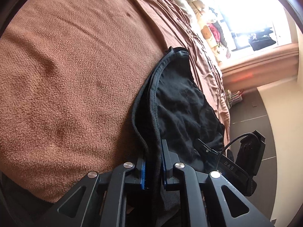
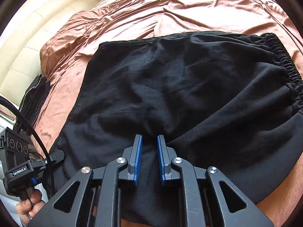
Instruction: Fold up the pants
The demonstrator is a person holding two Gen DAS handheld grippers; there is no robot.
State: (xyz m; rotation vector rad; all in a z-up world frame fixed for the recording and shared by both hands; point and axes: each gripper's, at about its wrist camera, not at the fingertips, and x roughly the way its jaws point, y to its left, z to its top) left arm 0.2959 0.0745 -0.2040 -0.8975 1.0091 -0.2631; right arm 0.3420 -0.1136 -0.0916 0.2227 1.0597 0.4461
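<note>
Left gripper [image 1: 153, 162] points down along the bed edge, jaws clamped narrow on the hem of the black soft-fabric pants [image 2: 180, 94]. Right gripper [image 2: 148, 158] tilts steeply down over the pants; its blue ribbed pads [image 2: 137, 160] stand slightly apart with a fabric ridge between them, contact unclear. A hand [image 2: 28, 206] holding the left tool is cut off at the frame edge. Pants lie spread, wrinkled, elastic waistband at right, on the brown fleece blanket [image 1: 75, 75].

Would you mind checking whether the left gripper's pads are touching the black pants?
Touching. The left wrist view shows the left gripper closed, with the hemmed edge of the black pants running between its blue pads and pinched there.
</note>
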